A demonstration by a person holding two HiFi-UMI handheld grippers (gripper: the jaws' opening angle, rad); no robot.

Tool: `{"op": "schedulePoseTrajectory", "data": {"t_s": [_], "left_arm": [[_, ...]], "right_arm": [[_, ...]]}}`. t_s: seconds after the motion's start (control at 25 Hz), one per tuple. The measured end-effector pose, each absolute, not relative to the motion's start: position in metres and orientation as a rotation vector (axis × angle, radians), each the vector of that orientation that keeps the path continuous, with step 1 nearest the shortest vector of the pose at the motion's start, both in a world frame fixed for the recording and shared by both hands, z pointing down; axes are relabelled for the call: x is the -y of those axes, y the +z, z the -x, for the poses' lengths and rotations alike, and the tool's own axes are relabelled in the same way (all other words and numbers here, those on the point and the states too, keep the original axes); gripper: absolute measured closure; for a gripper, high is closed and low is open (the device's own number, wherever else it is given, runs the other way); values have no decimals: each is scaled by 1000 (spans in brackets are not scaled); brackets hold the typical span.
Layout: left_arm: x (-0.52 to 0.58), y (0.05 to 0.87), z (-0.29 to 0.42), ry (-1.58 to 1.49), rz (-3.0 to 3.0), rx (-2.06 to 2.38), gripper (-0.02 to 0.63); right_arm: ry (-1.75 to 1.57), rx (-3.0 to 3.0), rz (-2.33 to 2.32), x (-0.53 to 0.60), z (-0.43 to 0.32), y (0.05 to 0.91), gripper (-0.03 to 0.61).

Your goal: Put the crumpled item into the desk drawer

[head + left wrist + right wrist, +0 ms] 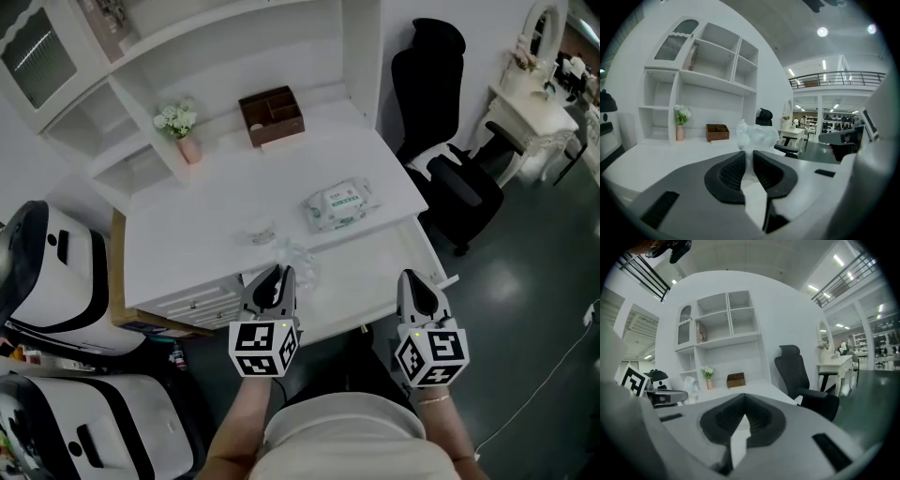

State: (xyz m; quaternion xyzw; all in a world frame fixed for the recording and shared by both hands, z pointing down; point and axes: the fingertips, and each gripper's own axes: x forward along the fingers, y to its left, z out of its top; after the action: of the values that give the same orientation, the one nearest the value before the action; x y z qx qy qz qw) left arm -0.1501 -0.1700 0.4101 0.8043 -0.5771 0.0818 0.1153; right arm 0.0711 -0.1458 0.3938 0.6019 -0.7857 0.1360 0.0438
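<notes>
At the left of the head view, my left gripper (279, 277) pinches the crumpled item (298, 255), a clear plastic wad, above the left end of the open desk drawer (375, 274). It is picked up but not yet released inside. Only the left gripper view shows the pads biting the plastic, and only the head view shows the drawer. My right gripper (413, 285) is pressed together, empty.
</notes>
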Motion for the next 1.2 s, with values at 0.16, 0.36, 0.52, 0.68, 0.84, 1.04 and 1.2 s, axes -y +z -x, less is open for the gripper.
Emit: {"op": "schedulePoseTrajectory", "data": {"t_s": [0.16,0.36,0.52,0.68,0.84,1.04,1.2], "left_arm": [[179,414,146,265,-2356,1693,566],[192,424,137,304,-2354,1673,566],[200,434,130,329,-2343,1651,566],[207,449,120,371,-2334,1618,566],[213,470,110,428,-2320,1580,566],[218,504,95,528,-2300,1509,566],[219,529,82,592,-2277,1451,566]], "right_arm": [[445,2400,-1841,154,-75,400,577],[470,2388,-1845,165,-81,406,577],[482,2375,-1845,175,-86,410,577],[495,2357,-1849,182,-94,415,577],[508,2336,-1858,187,-102,419,577],[522,2313,-1866,192,-112,423,577],[532,2299,-1871,194,-119,426,577]]}}
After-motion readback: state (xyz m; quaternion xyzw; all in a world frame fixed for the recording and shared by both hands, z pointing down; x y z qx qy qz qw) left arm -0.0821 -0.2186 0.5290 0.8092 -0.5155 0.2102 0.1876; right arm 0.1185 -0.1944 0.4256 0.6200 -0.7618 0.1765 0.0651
